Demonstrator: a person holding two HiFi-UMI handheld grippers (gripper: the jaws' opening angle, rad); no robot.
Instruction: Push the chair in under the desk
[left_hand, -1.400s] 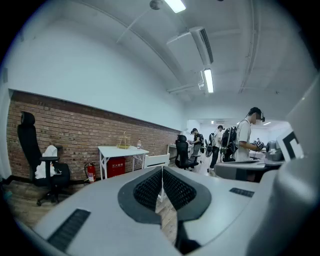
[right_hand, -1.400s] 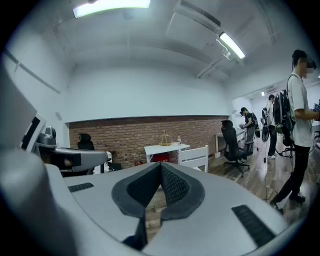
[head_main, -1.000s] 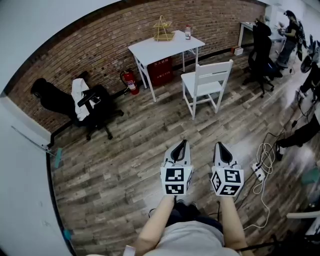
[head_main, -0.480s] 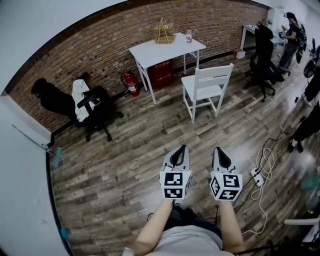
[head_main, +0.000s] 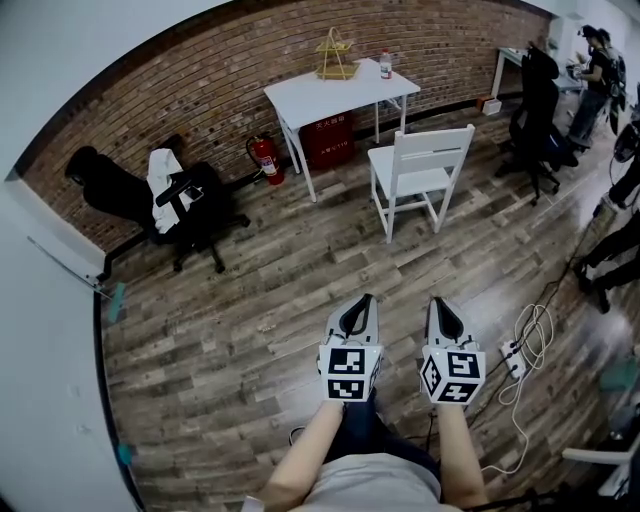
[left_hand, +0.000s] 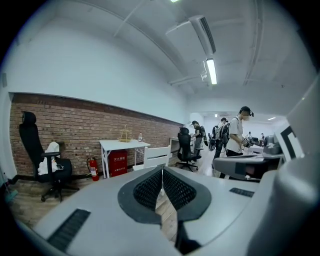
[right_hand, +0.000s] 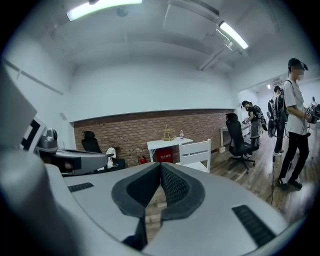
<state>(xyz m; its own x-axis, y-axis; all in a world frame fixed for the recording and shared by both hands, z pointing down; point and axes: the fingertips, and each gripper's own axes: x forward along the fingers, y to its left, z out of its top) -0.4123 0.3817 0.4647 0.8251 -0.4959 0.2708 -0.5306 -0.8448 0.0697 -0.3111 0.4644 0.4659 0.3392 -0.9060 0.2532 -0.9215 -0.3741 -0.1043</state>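
Note:
A white wooden chair (head_main: 420, 172) stands on the plank floor, pulled out from a white desk (head_main: 338, 88) against the brick wall; its back faces me. The same chair (left_hand: 156, 156) and desk (left_hand: 121, 145) show far off in the left gripper view, and the chair (right_hand: 195, 152) and desk (right_hand: 167, 143) in the right gripper view. My left gripper (head_main: 366, 299) and right gripper (head_main: 438, 301) are held side by side in front of me, well short of the chair. Both are shut and hold nothing.
A wire basket (head_main: 337, 55) and a bottle (head_main: 385, 64) sit on the desk, a red box (head_main: 327, 138) under it. A fire extinguisher (head_main: 265, 160) and a black office chair (head_main: 190, 212) stand left. Cables and a power strip (head_main: 515, 357) lie right. People (right_hand: 297, 125) stand at the right.
The whole view has shifted slightly: the desk and chair sit a bit further right and up in the head view. The grippers stay shut and side by side.

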